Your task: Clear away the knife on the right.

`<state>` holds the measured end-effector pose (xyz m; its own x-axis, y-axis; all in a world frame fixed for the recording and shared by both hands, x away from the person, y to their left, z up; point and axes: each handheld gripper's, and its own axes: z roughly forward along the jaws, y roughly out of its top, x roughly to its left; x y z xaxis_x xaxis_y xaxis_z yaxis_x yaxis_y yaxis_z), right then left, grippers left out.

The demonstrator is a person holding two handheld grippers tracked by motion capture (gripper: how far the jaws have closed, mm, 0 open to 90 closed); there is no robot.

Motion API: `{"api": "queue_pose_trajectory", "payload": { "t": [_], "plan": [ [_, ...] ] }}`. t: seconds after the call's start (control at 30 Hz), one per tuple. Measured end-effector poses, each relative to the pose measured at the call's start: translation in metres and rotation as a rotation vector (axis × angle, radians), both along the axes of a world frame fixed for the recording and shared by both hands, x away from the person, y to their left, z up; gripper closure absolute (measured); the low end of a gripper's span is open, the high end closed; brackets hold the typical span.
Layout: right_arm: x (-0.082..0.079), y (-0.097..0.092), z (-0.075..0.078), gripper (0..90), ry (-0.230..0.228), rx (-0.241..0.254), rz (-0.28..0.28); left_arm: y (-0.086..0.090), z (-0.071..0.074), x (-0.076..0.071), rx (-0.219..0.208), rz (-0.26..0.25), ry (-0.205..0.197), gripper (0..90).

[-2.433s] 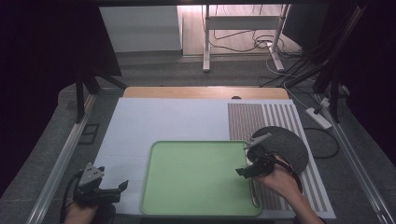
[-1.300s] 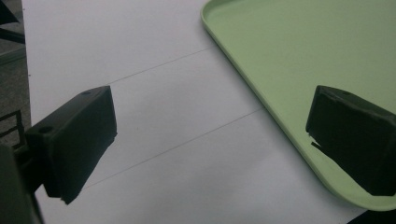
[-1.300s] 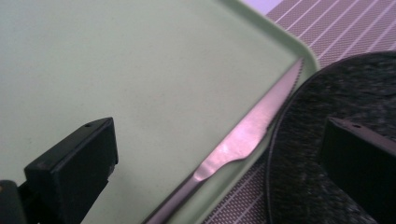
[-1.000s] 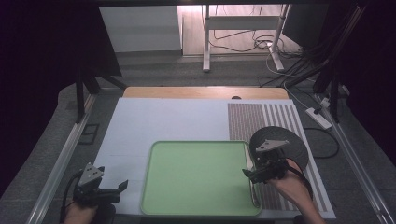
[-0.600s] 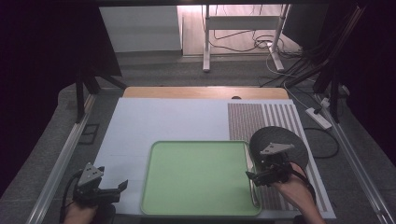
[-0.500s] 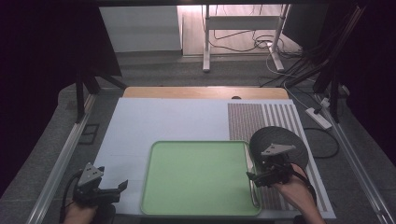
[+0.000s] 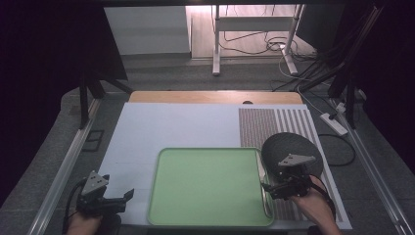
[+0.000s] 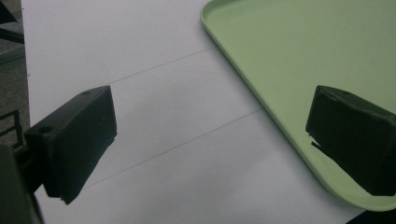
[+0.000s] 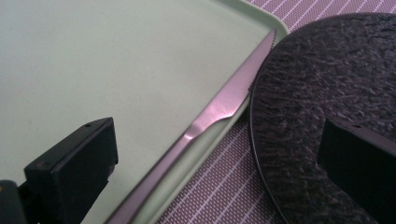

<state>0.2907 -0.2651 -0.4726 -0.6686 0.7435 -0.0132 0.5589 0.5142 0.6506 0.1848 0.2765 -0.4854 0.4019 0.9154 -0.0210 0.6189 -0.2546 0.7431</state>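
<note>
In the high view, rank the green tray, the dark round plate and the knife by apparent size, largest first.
1. green tray
2. dark round plate
3. knife, a thin sliver along the tray's right rim, its handle end hidden near the right gripper

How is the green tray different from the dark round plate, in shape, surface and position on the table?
The green tray is a rounded rectangle, the dark round plate a circle. The tray is smooth and pale; the plate is rough-textured and nearly black. The tray lies mostly on the white sheet, the plate to its right on the striped mat. A knife rests along the tray's right rim, beside the plate. Both lie flat.
</note>
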Motion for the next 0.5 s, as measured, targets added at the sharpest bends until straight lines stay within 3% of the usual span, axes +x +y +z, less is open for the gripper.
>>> {"api": "queue_pose_trajectory", "payload": {
  "t": [0.5],
  "plan": [
    [-0.011,-0.018,-0.001,0.0,-0.001,0.016,-0.050,0.000,0.000,0.000,-0.002,0.000,-0.001,2.8]
  ]
}}
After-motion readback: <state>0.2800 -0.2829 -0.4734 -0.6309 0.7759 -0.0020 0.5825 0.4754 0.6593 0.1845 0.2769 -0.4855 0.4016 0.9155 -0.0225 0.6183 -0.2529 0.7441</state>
